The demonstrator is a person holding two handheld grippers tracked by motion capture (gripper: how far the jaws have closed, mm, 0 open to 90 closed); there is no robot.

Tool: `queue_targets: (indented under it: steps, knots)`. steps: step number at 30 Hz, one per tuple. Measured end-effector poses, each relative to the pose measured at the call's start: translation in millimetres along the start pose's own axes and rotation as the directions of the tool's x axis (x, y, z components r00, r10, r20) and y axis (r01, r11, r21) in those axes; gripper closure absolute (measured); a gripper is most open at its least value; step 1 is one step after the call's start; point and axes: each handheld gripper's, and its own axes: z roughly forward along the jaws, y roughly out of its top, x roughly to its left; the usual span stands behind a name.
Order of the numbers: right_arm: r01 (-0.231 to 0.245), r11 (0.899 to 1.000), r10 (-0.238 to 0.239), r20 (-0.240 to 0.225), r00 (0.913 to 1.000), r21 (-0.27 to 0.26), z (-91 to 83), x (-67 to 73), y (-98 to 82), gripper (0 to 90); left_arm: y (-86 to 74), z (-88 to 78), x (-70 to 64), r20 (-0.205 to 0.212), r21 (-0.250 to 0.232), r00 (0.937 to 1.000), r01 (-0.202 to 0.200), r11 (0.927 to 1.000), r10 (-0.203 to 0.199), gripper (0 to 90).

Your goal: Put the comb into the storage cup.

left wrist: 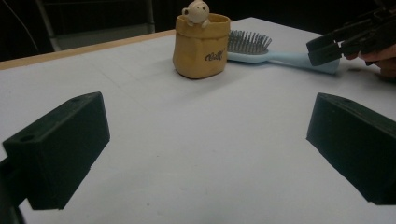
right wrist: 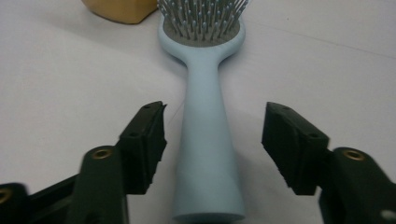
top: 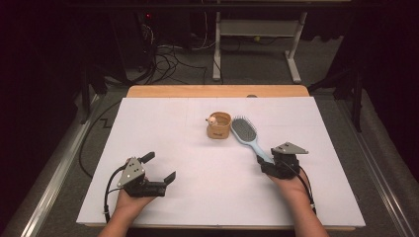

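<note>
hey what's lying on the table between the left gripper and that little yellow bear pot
Nothing. In the left gripper view, bare white table runs from the left gripper, jaws wide apart, up to the yellow pot. The high view shows the same.

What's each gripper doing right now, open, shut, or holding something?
Left gripper: open, nothing between its jaws.
Right gripper: open, jaws either side of the hairbrush handle with gaps showing, not gripping it yet.
</note>
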Motion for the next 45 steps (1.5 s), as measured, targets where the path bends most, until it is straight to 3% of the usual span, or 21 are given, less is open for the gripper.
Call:
queue_targets:
  steps: [2, 12, 24, 33, 45]
  knots:
    - [0.004, 1.000, -0.005, 0.004, 1.0000, 0.008, 0.6, 0.8, -0.1, 48.9, -0.1, -0.1, 0.3, -0.003, 0.000, 1.0000, 0.003, 1.0000, -0.003, 0.0]
    - [0.017, 0.998, -0.017, -0.003, 0.9999, 0.064, 3.1, 2.6, -1.2, 61.1, -1.1, -0.6, 3.8, -0.025, 0.005, 0.9995, 0.020, 0.9998, -0.020, 0.0]
    - [0.032, 0.996, -0.033, 0.018, 0.9993, 0.078, -2.8, 6.1, -4.9, 62.9, -0.7, -2.6, 7.5, -0.027, -0.006, 0.9988, 0.040, 0.9992, -0.040, 0.0]
    - [0.035, 0.996, -0.036, 0.016, 0.9992, 0.081, -18.2, 7.0, -16.1, 63.0, -1.6, -3.9, 8.2, -0.031, -0.010, 0.9991, 0.029, 0.9995, -0.029, 0.0]
    - [0.031, 0.996, -0.032, 0.006, 0.9995, 0.081, -57.4, 11.8, -45.9, 63.0, -1.0, -5.3, 7.8, -0.015, -0.013, 0.9995, 0.028, 0.9995, -0.029, 0.0]
